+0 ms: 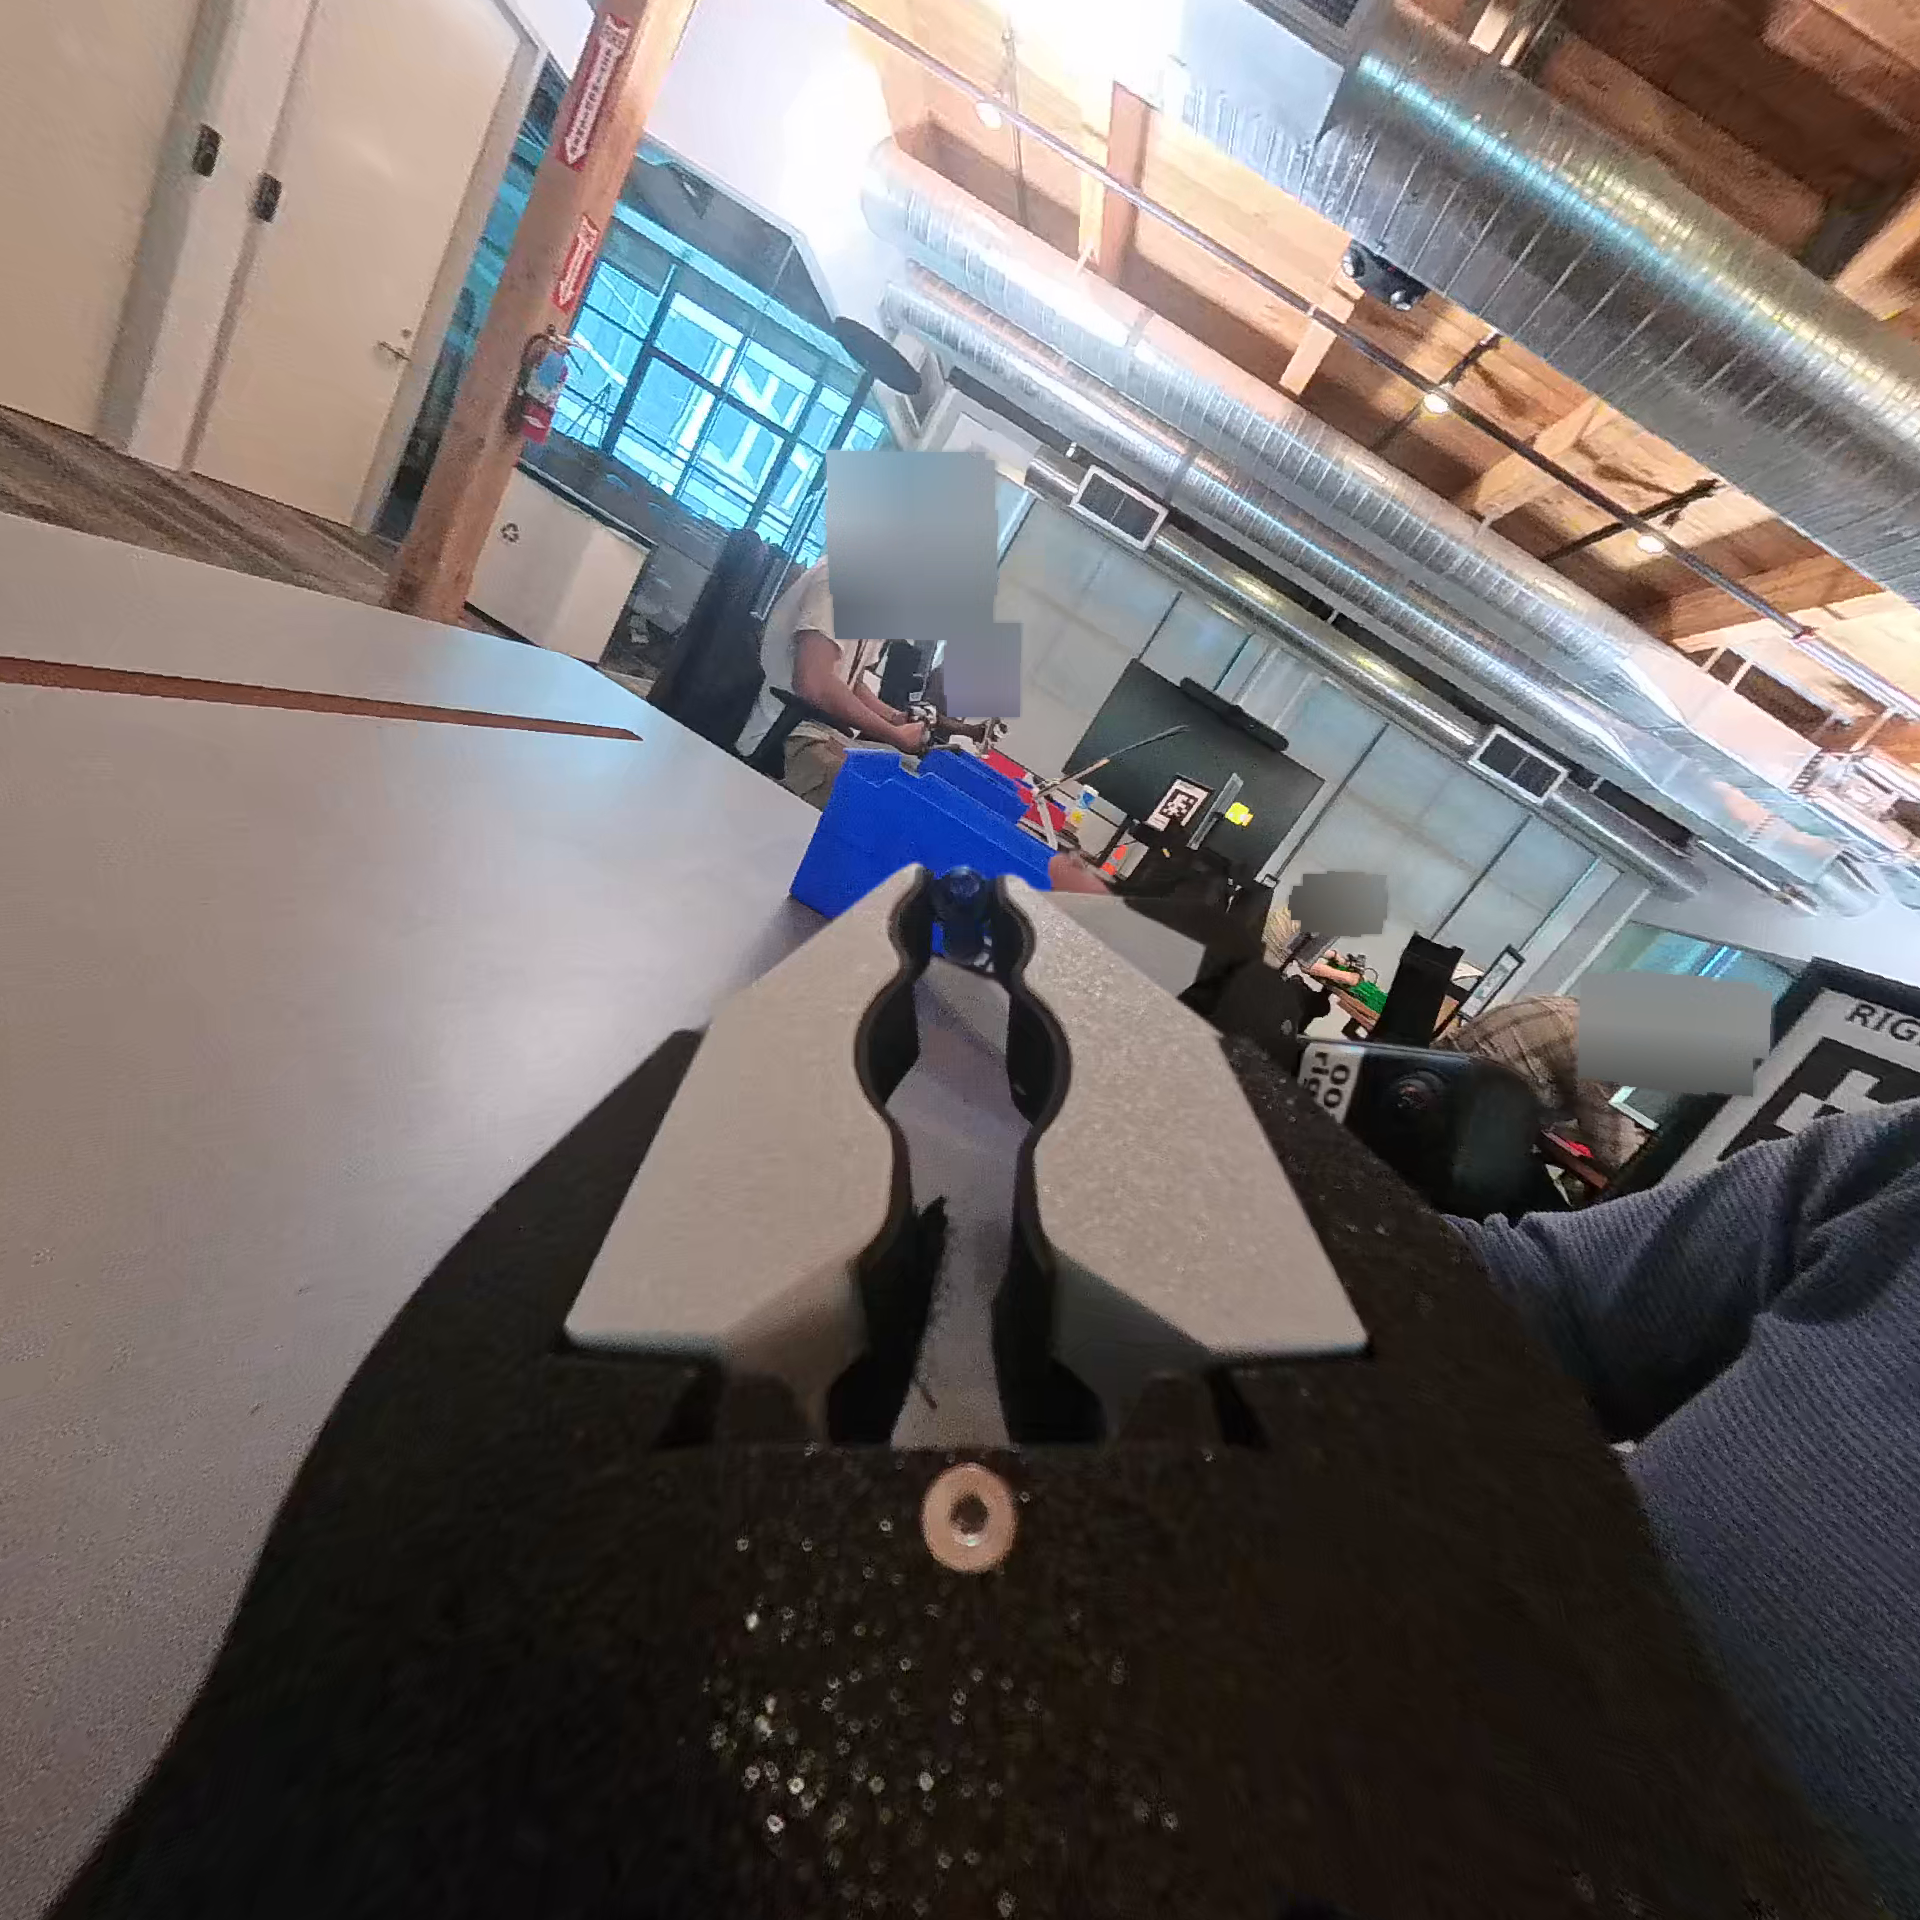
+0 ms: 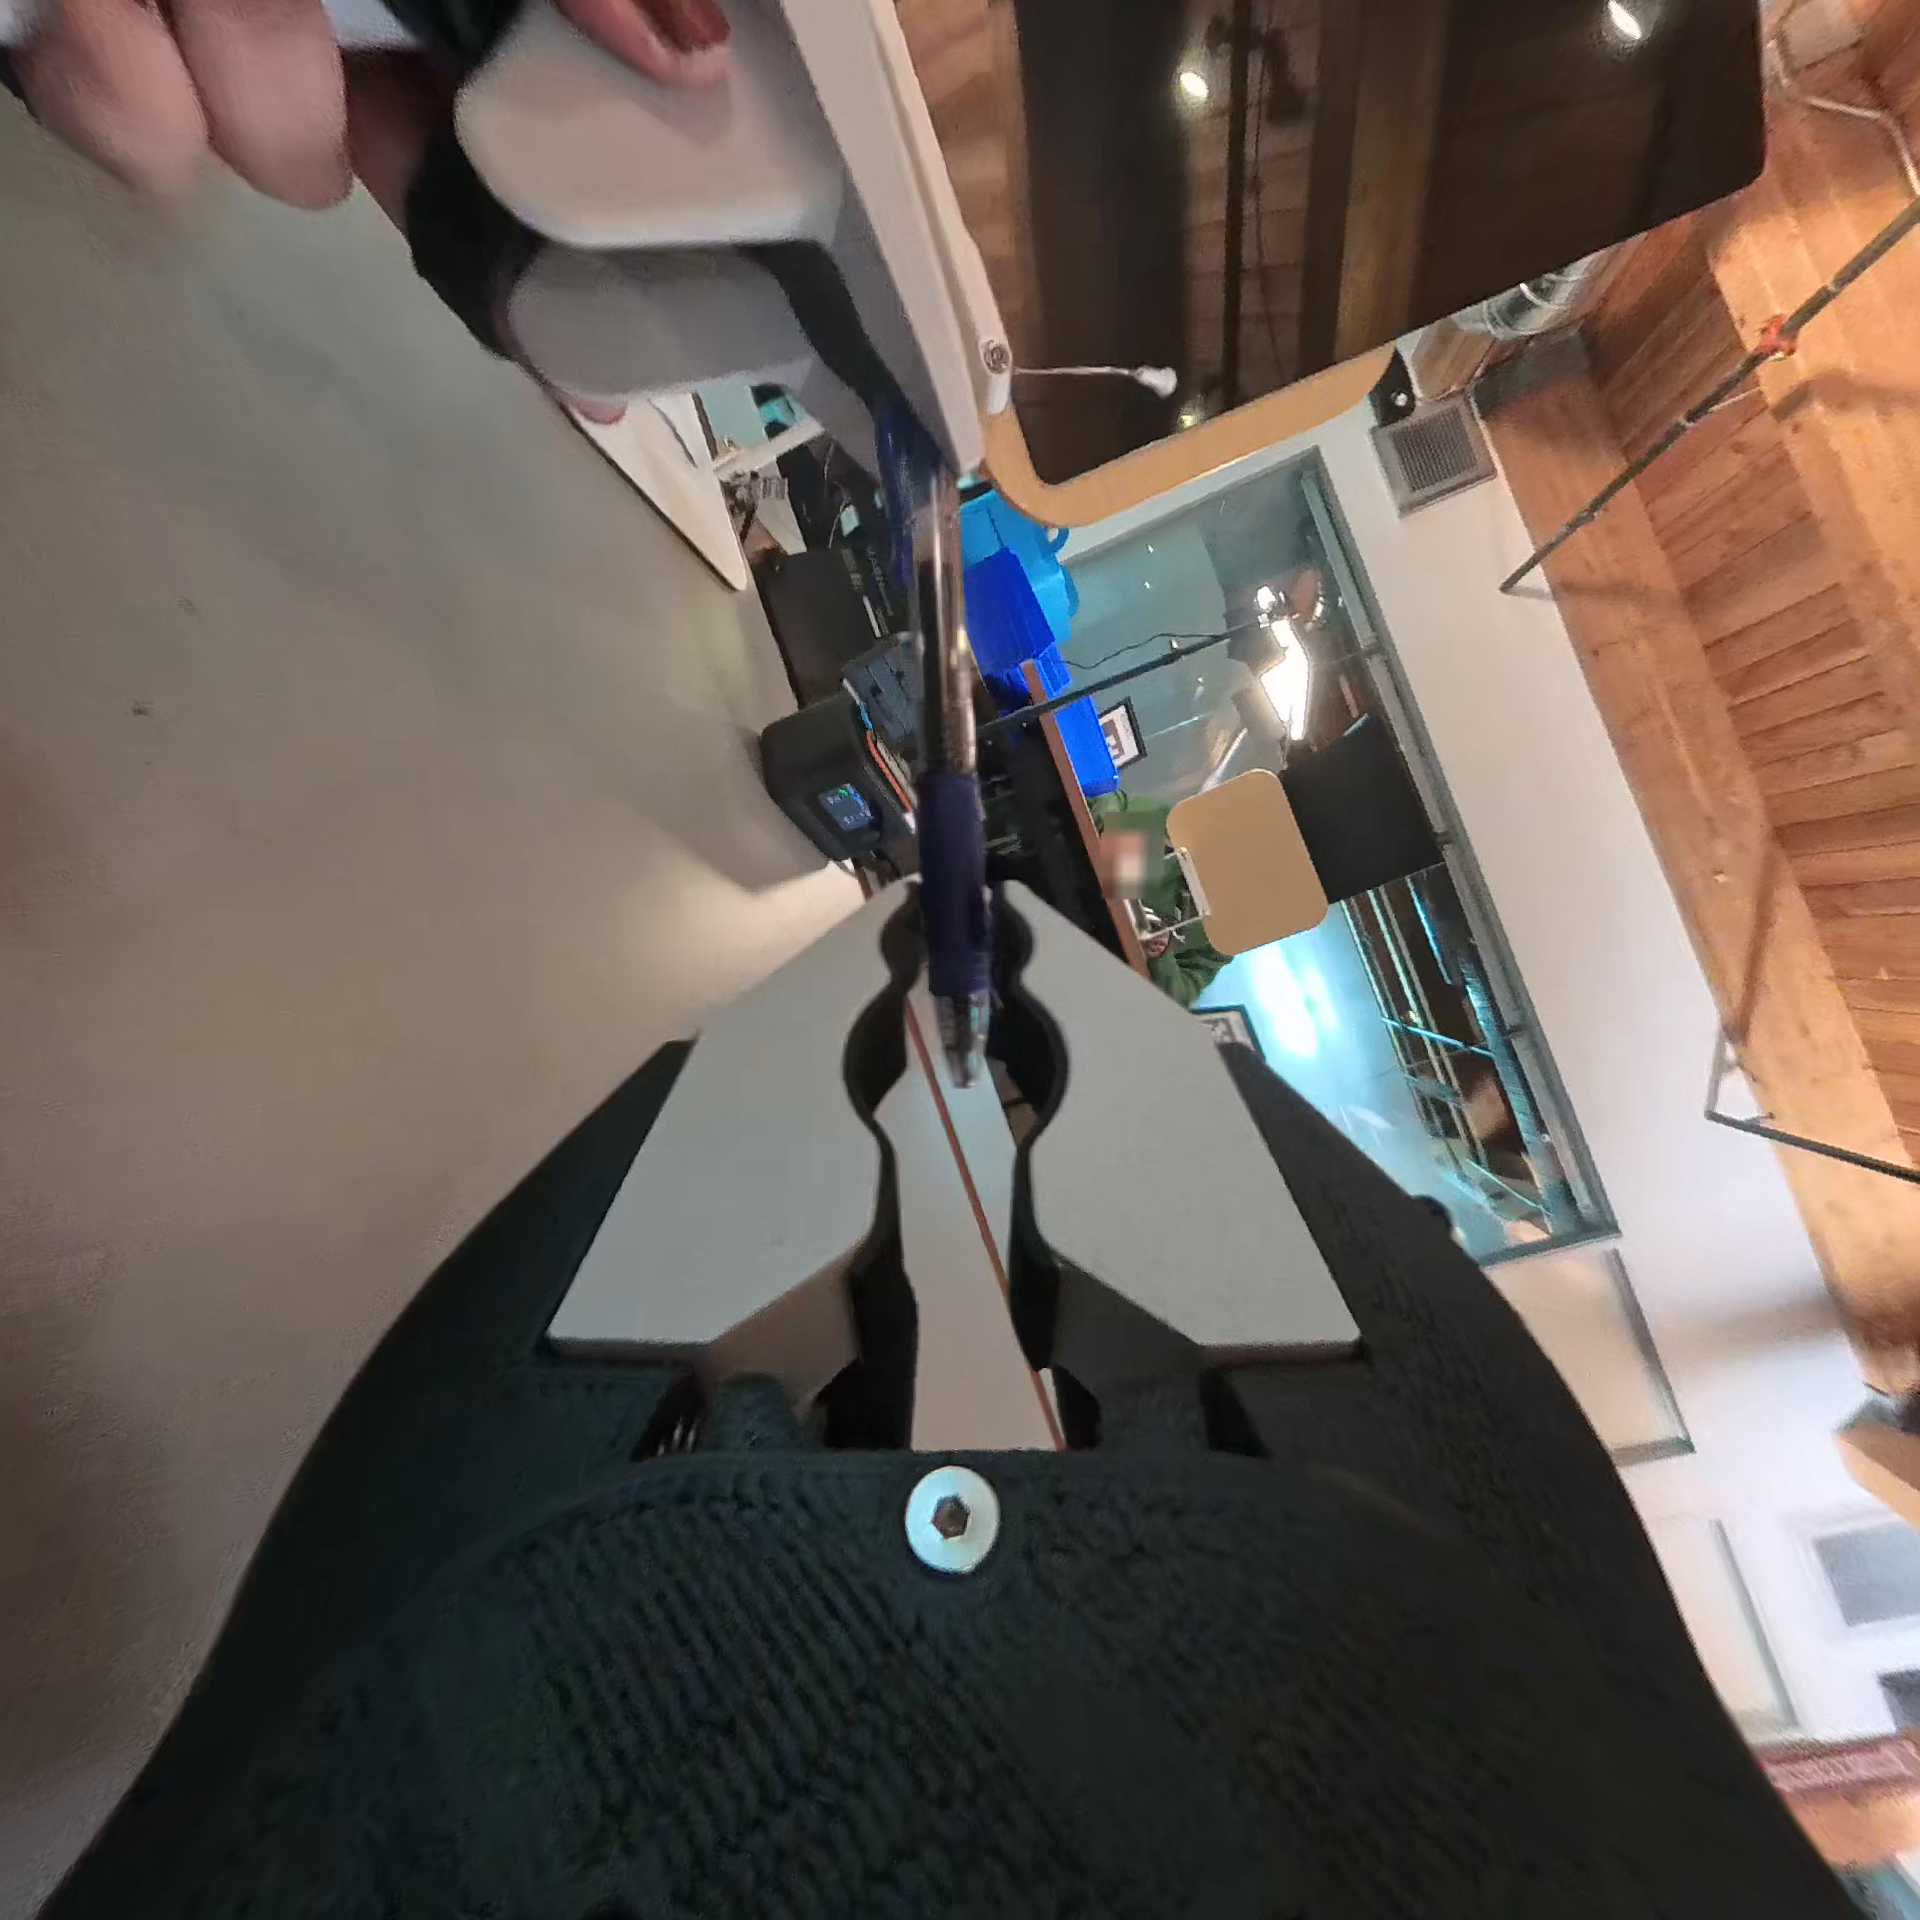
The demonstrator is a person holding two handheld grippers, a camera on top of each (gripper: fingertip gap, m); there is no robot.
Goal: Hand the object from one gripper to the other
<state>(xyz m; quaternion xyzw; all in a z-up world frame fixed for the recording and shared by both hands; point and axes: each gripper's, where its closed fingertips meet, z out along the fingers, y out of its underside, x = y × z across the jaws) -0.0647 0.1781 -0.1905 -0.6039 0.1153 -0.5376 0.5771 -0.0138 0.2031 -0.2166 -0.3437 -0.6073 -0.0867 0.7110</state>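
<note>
1. The pen (image 2: pixel 940 665) is off the table (image 1: pixel 312 935), bridging both grippers. In the right wrist view its long axis runs 12 to 6 o'clock, nearly in line with your right fingers, writing tip toward the palm.
2. The right gripper (image 2: pixel 958 914) has its tips closed onto the dark blue rubber grip. There's contact on both sides with no gap that I can see, and the nib sticks out past the tips into the jaw throat.
3. The left gripper (image 1: pixel 961 904) is pinched on the pen's other end. In its own view the pen shows end-on at 12 o'clock, just a blue stub between the tips. From the right wrist view that gripper sits at about 11 o'clock, your hand (image 2: pixel 208 94) on its handle.
4. My read is that both are clamped now, so the handover turns on one side letting go. The right has the grip section and the better purchase. Pull apart along the pen's axis, not across it.
5. The pen shows no brand I can read. A red sign (image 1: pixel 592 94) on the wooden post and a black-and-white marker board (image 1: pixel 1184 805) carry print, too small or cropped to matter.
</note>
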